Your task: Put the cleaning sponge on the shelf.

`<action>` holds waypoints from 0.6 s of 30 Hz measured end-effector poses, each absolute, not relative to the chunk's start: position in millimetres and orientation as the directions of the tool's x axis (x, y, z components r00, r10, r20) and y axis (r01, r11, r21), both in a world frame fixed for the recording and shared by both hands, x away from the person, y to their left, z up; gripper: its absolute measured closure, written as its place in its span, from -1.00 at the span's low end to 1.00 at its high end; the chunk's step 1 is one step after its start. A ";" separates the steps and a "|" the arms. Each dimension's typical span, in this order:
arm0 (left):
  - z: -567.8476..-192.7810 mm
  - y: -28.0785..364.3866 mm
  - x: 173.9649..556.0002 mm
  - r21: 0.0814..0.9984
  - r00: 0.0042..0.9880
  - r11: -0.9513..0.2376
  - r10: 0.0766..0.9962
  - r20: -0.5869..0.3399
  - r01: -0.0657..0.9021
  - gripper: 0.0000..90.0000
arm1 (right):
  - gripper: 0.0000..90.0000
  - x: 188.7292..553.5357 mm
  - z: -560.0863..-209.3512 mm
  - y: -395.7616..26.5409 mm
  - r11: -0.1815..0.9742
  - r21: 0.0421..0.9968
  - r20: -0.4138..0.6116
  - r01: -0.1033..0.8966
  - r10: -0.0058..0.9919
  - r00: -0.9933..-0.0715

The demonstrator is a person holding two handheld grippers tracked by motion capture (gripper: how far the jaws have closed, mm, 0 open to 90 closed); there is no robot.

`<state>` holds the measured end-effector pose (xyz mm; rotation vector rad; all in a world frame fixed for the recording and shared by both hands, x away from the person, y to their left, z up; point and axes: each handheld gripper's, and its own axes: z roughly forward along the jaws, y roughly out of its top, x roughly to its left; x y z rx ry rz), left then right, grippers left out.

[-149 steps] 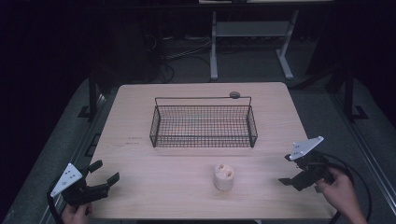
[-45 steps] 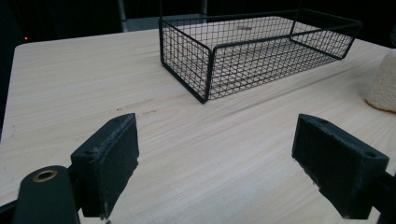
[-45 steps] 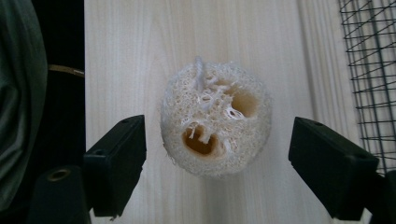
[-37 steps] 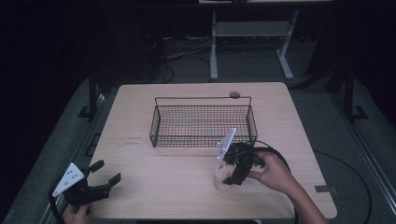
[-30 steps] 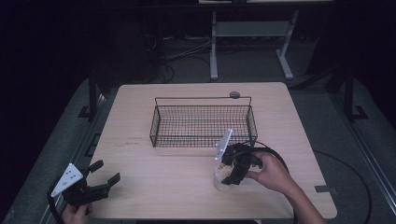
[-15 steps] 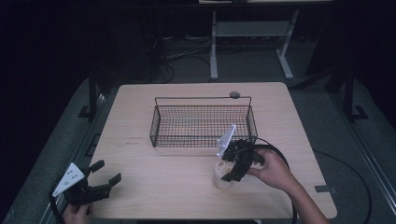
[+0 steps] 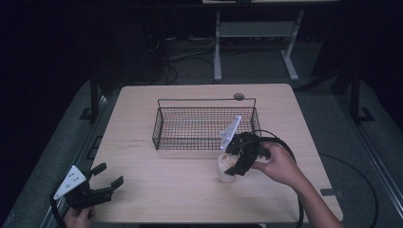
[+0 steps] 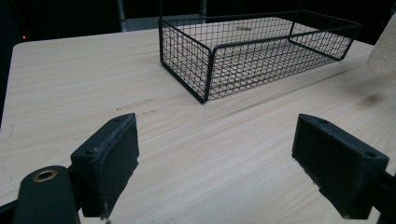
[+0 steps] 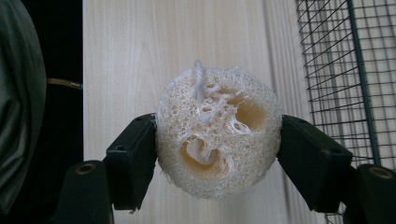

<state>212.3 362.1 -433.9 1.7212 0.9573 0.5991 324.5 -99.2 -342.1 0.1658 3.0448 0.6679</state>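
right gripper (image 9: 217, 154): clamped on loofah (image 9: 218, 135), near wire basket (image 7: 205, 122) | left gripper (image 8: 229, 163): jaws wide apart, holding nothing

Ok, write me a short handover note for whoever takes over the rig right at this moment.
Right gripper: shut on the loofah sponge, held just above the table, in front of the wire basket.
Left gripper: open, holding nothing, at the table's near left corner.
Done: sponge gripped and off the tabletop.
Left: probably carry it over the basket's near wall and release it inside; the basket holds nothing.
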 end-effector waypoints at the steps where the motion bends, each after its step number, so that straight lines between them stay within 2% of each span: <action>1: -433.9 362.2 212.3 0.938 0.558 -0.149 0.828 -0.055 0.314 -0.69 | -0.35 324.9 -340.6 -98.9 0.903 0.418 0.002 0.098 0.107 -0.994; 18: -433.6 361.5 212.1 0.936 0.550 -0.155 0.834 -0.047 0.315 -0.69 | -0.34 336.8 -317.0 -97.4 0.897 0.432 0.000 0.098 0.108 -0.994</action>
